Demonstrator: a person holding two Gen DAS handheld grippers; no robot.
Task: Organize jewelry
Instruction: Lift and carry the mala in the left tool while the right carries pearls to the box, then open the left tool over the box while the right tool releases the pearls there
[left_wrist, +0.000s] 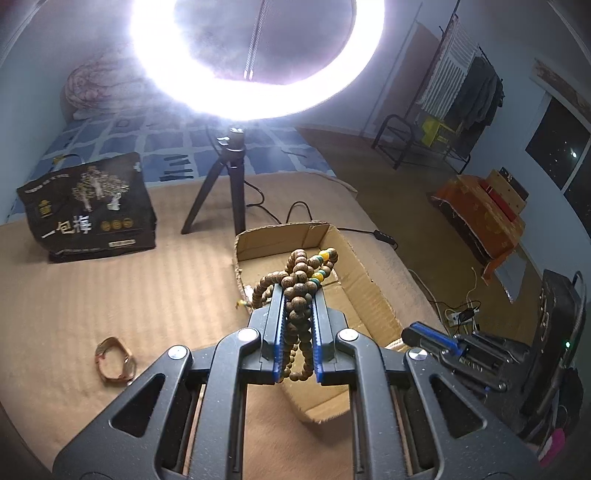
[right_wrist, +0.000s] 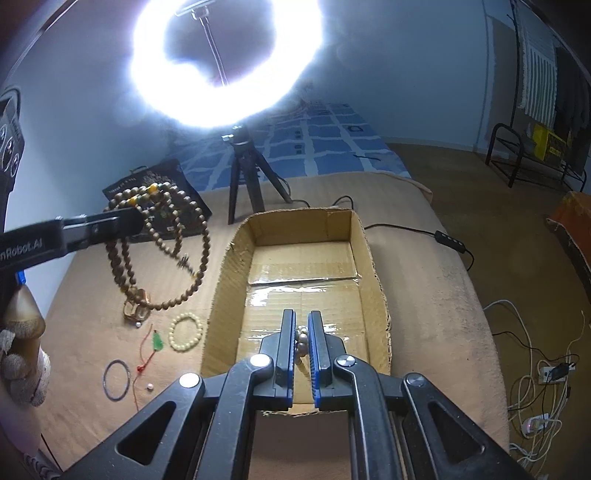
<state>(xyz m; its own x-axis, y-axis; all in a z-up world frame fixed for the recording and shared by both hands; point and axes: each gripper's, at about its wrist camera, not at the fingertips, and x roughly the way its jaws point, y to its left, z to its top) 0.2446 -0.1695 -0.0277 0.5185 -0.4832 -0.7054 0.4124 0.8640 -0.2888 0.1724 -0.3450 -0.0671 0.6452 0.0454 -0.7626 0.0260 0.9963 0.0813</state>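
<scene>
Plainly limp and light, the long brown wooden-bead necklace (left_wrist: 300, 291) dangles bunched in the clenched left gripper (left_wrist: 299, 295) at frame centre, above the open cardboard box (left_wrist: 369, 291); grip several strands together.

The box (right_wrist: 301, 266) sat on the mat (right_wrist: 424, 266), with the tripod (right_wrist: 243, 177) behind it and the bag (left_wrist: 88, 210) to the tripod's left. Left of the box lay a bracelet (right_wrist: 186, 331), a pendant (right_wrist: 158, 341) and a ring (right_wrist: 116, 379). The necklace (right_wrist: 162, 236) hung above the mat, left of the box.
</scene>
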